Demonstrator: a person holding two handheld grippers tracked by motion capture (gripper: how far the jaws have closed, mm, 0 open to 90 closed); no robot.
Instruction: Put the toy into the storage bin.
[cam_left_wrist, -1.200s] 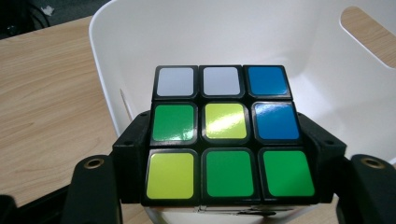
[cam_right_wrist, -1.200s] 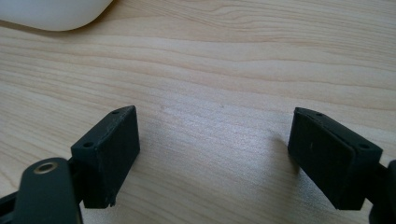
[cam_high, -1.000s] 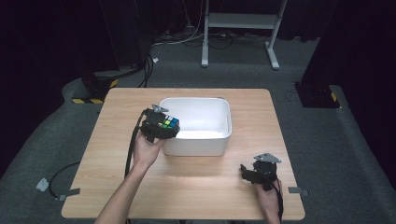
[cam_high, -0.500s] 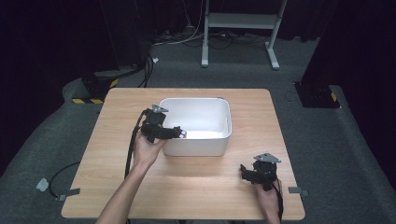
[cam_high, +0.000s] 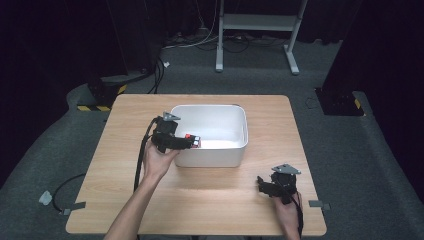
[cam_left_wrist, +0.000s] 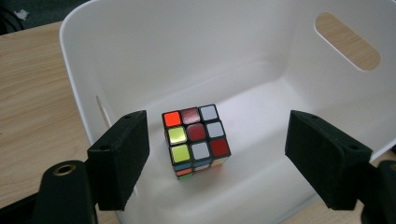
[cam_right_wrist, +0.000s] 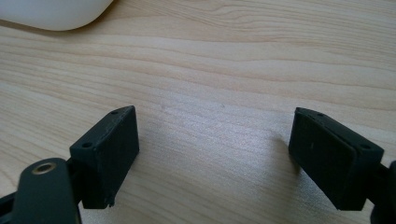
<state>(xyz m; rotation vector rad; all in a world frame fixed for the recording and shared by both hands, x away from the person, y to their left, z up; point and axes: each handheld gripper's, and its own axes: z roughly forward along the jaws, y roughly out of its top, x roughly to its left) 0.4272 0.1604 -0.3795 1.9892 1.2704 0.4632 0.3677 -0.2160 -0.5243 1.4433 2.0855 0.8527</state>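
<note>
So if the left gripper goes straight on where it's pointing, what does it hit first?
Most likely the puzzle cube lying in the white bin, centred between the open left gripper fingers; depth is hard to judge.

Left gripper (cam_high: 192, 143): black, grey three-cornered plate, black cable | right gripper (cam_high: 261, 182): same build | fingers (cam_left_wrist: 122, 156): black rectangular pads | forearms: bare

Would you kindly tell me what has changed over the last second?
The left gripper has just opened its jaws and let go of the puzzle cube, which now sits apart from them inside the white bin. The right gripper stayed open over the table.
</note>
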